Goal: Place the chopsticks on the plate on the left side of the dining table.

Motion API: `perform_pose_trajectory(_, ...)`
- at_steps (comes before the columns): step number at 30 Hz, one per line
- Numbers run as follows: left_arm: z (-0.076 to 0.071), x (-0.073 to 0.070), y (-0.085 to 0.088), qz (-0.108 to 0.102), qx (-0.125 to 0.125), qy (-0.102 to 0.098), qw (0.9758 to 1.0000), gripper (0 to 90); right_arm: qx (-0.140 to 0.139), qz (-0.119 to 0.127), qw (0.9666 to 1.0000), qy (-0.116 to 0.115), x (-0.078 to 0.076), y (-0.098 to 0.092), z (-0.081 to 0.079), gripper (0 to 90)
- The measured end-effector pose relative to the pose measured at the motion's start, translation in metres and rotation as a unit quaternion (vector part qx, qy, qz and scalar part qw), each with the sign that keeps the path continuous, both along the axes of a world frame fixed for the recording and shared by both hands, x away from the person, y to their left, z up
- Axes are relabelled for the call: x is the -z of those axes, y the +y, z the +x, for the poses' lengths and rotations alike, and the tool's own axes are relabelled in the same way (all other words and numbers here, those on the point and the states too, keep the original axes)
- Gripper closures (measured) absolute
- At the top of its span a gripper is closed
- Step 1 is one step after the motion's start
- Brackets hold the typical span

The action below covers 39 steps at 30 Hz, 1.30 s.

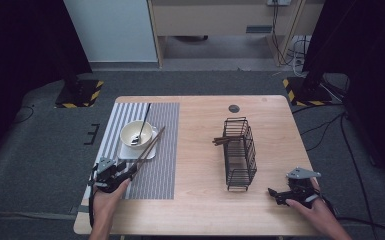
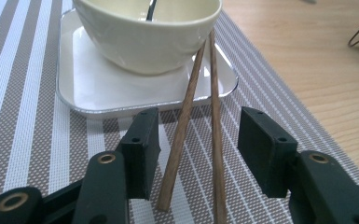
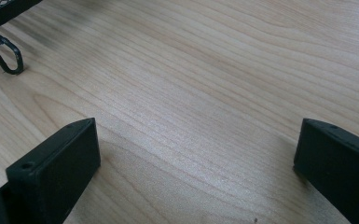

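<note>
Left hand-held gripper (image 2: 193,154) sits low over the striped placemat (image 2: 23,116), near the tabletop's (image 1: 200,150) front-left corner. Jaws released: both pads stand clear of the 2 wooden chopsticks (image 2: 186,121) that lie between them, a gap showing on each side. No grip on either stick.

Chopsticks: near ends rest on the placemat between the jaws; far ends lean up against the rim of the cream bowl (image 2: 149,37). The 2 sticks converge toward the bowl and spread slightly toward the gripper. In the high view they run diagonally from the left hand-held gripper (image 1: 130,172) up past the bowl's right side.

Bowl stands on a white square plate (image 2: 98,88), which lies on the placemat. A dark-handled spoon (image 1: 142,125) rests in the bowl, handle pointing away from the person.

Black wire rack (image 1: 240,152) stands upright at mid-tabletop, well apart from the placemat. More chopsticks (image 1: 225,140) poke out of its left side near the top.

Right hand-held gripper (image 1: 275,192) rests near the front-right of the tabletop, just right of the rack's base. Jaws released and wide, bare wood between them in the right gripper view (image 3: 196,154); a foot of the rack (image 3: 7,56) shows at upper left
</note>
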State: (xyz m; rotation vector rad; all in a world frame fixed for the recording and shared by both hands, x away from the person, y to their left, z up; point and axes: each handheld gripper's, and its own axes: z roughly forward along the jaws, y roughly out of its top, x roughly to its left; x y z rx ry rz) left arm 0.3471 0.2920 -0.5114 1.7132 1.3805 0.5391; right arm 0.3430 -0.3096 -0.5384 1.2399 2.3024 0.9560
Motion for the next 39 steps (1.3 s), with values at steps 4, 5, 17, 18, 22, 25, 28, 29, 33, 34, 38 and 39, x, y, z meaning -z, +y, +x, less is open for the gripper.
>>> perform_pose_trajectory(4,0.001,0.002,0.0,0.006,0.001,0.01,0.9999,46.7,0.0,0.0,1.0,0.0,0.0,0.0,0.0,0.2)
perform_pose_trajectory(5,0.002,0.003,0.0,0.007,0.002,0.012,0.9999,46.7,0.0,0.0,1.0,0.0,0.0,0.0,0.0,0.2)
perform_pose_trajectory(17,0.005,0.006,-0.004,0.014,0.011,0.025,0.9995,43.3,0.001,0.0,1.0,0.0,0.0,0.0,0.0,0.2)
perform_pose_trajectory(18,0.005,0.007,-0.004,0.016,0.011,0.027,0.9995,43.1,0.001,0.0,1.0,0.0,0.0,0.0,0.0,0.2)
perform_pose_trajectory(22,0.006,0.008,-0.005,0.016,0.013,0.03,0.9993,42.3,0.001,0.0,1.0,0.0,0.0,0.0,0.0,0.2)
perform_pose_trajectory(25,0.007,0.009,-0.006,0.018,0.014,0.031,0.9992,41.0,0.001,0.0,1.0,0.0,0.0,0.0,0.0,0.2)
perform_pose_trajectory(28,0.008,0.009,-0.008,0.022,0.015,0.034,0.9991,40.7,0.001,0.0,1.0,0.0,0.0,0.0,0.0,0.2)
perform_pose_trajectory(29,0.008,0.01,-0.008,0.022,0.015,0.034,0.999,40.5,0.001,0.0,1.0,0.0,0.0,0.0,0.0,0.2)
perform_pose_trajectory(33,0.01,0.011,-0.01,0.027,0.016,0.039,0.9987,39.8,0.001,0.0,1.0,0.001,0.0,0.0,0.0,0.2)
perform_pose_trajectory(34,0.011,0.011,-0.01,0.029,0.016,0.041,0.9986,39.8,0.001,0.0,1.0,0.001,0.0,0.0,0.0,0.2)
perform_pose_trajectory(38,0.011,0.013,-0.012,0.037,0.018,0.047,0.9981,40.2,0.001,0.0,1.0,0.001,0.0,0.0,0.0,0.2)
perform_pose_trajectory(39,0.011,0.013,-0.012,0.037,0.018,0.047,0.9981,40.5,0.001,0.0,1.0,0.001,0.0,0.0,0.0,0.2)
